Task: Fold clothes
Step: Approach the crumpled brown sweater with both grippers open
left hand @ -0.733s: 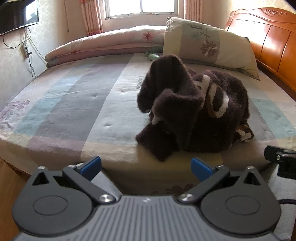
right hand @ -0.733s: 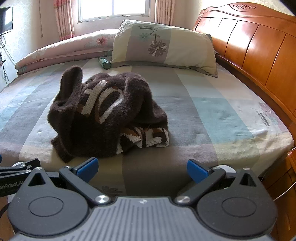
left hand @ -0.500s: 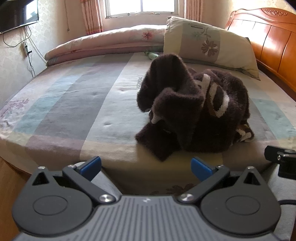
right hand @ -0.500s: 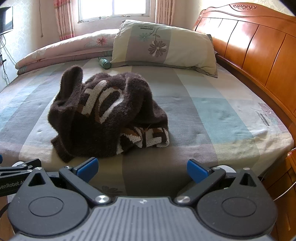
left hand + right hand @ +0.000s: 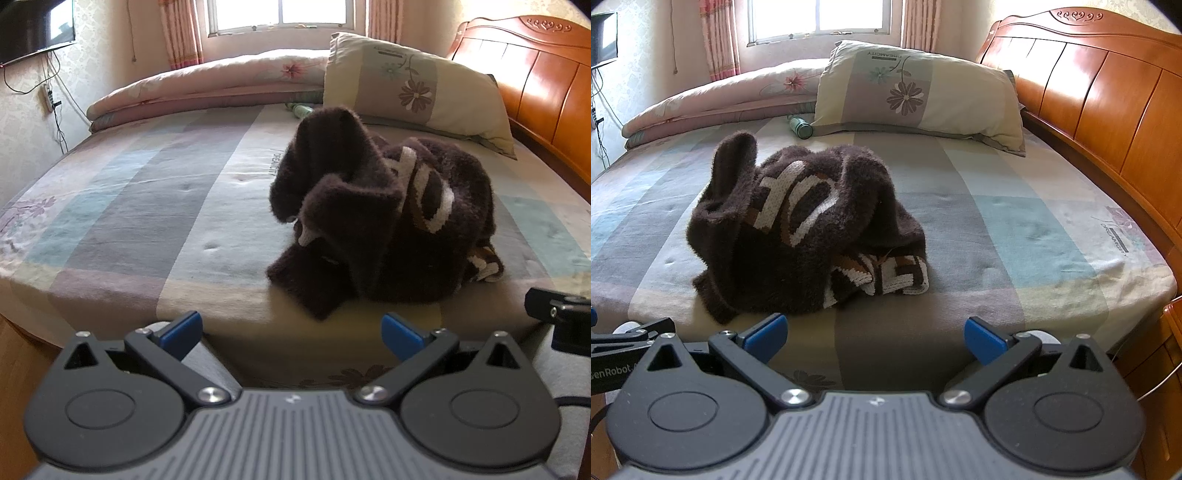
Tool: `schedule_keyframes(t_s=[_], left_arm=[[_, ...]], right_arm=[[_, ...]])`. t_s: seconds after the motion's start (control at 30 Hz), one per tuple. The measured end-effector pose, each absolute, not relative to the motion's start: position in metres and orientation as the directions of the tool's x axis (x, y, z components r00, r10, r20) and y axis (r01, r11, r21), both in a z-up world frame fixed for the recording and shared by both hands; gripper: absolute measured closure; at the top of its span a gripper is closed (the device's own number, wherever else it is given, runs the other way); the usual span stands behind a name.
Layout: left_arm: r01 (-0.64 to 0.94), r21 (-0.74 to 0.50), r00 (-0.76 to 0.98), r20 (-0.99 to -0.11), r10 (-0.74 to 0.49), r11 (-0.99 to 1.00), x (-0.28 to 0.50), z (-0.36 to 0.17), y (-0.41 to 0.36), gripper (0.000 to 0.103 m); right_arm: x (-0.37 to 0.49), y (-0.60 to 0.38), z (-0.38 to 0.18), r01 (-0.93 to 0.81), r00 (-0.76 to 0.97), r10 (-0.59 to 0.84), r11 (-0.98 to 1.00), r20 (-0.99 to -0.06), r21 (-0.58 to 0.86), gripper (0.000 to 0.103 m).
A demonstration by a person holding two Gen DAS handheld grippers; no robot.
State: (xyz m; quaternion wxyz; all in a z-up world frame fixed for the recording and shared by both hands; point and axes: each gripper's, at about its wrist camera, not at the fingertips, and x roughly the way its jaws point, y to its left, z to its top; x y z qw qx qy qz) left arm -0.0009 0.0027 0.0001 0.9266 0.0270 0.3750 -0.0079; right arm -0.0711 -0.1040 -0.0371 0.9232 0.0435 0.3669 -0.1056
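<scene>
Both your claws, left claw [image 5: 291,330] and right claw [image 5: 874,332], are wide open and hold nothing. The sweater [image 5: 798,229] lies ahead on the bed [image 5: 1015,221], right of the left claw, left of the right.

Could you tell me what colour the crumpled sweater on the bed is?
The sweater is dark brown with white and tan patterning, clearest in the right wrist view.

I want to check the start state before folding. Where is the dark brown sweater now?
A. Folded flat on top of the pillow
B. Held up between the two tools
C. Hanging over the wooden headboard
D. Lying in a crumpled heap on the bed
D: the dark brown sweater lies bunched on the bed, and both the left tool and right tool are open and empty.
</scene>
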Motion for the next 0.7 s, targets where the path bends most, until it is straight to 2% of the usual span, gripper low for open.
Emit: schedule_keyframes(t_s=[0.7], left_arm=[[0.035, 0.040, 0.713, -0.702, 0.003, 0.999, 0.0044, -0.0029, -0.0005, 0.001]], right_arm=[[-0.0649, -0.1039, -0.0368, 0.223, 0.710, -0.164, 0.975, -0.684, -0.001, 0.000]])
